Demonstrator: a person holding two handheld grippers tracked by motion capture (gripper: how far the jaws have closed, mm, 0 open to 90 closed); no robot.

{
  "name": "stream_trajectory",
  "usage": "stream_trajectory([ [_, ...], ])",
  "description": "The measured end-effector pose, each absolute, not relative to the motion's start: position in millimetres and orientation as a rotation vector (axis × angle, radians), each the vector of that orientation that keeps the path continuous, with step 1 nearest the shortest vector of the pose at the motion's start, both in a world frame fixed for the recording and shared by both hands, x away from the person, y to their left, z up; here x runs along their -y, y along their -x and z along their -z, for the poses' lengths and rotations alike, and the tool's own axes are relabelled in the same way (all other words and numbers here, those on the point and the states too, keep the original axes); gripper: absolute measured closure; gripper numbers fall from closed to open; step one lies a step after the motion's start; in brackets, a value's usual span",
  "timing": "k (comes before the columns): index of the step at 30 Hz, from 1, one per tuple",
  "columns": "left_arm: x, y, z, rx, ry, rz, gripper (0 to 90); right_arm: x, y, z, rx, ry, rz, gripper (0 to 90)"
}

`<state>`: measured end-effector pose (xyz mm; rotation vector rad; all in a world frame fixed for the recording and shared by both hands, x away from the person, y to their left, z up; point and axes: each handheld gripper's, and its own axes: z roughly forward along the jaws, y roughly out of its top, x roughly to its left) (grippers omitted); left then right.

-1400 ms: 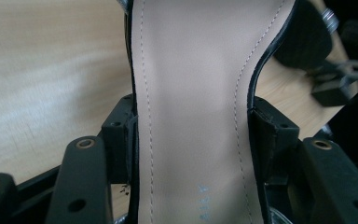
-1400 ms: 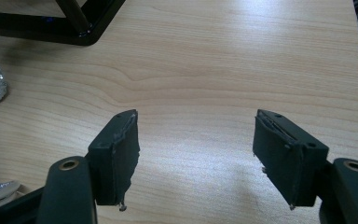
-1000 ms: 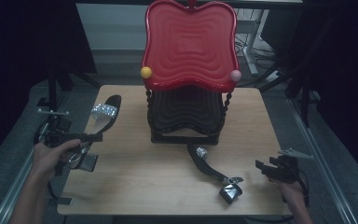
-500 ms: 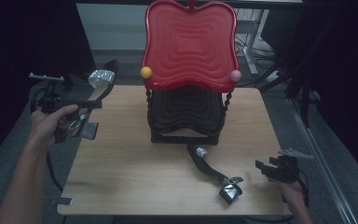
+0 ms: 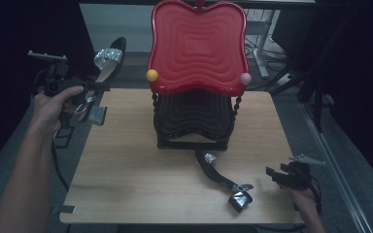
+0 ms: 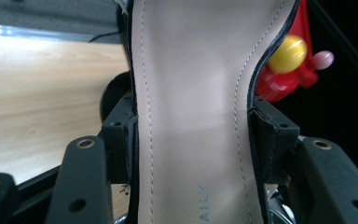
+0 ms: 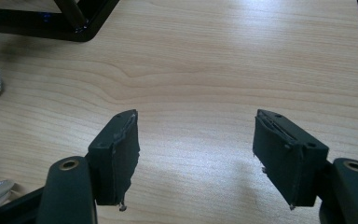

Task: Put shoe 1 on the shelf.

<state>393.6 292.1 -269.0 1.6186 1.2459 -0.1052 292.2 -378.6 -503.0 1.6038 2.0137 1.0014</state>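
My left gripper [image 5: 93, 92] is raised over the table's far left corner, shut on a black high-heeled shoe [image 5: 109, 59] with a glittery silver strap. In the left gripper view the shoe's beige insole [image 6: 191, 93] is clamped between both pads of the left gripper [image 6: 193, 144]. A matching second shoe [image 5: 222, 178] lies on its side on the wooden table [image 5: 126, 184], in front of the rack. My right gripper [image 5: 278, 175] rests low at the table's near right edge. The right gripper [image 7: 196, 140] is open, with bare wood between its pads.
A two-tier rack stands at the table's far middle, with a red wavy top shelf [image 5: 197, 46] over a black lower shelf [image 5: 194, 116]. A yellow ball [image 5: 152, 75] and a pink ball [image 5: 245, 78] cap its front corners. The rack's black base [image 7: 74, 18] lies ahead of the right gripper.
My left gripper has lifted the shoe off the table's left side, up and toward the far left corner. The right gripper and the second shoe have stayed put.
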Motion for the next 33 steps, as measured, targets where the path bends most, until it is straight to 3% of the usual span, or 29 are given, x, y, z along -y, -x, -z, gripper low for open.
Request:
stream_trajectory([
  [15,-232.8,-416.5,194.5,-1.192,-1.641,0.067,42.6,379.7,-292.2,502.7,-2.018,-1.602,-1.0,31.7],
  [33,-152.1,-449.7,169.9,-1.201,-1.679,0.034,42.6,382.1,-292.3,504.2,-2.012,-1.612,-0.999,31.6],
])
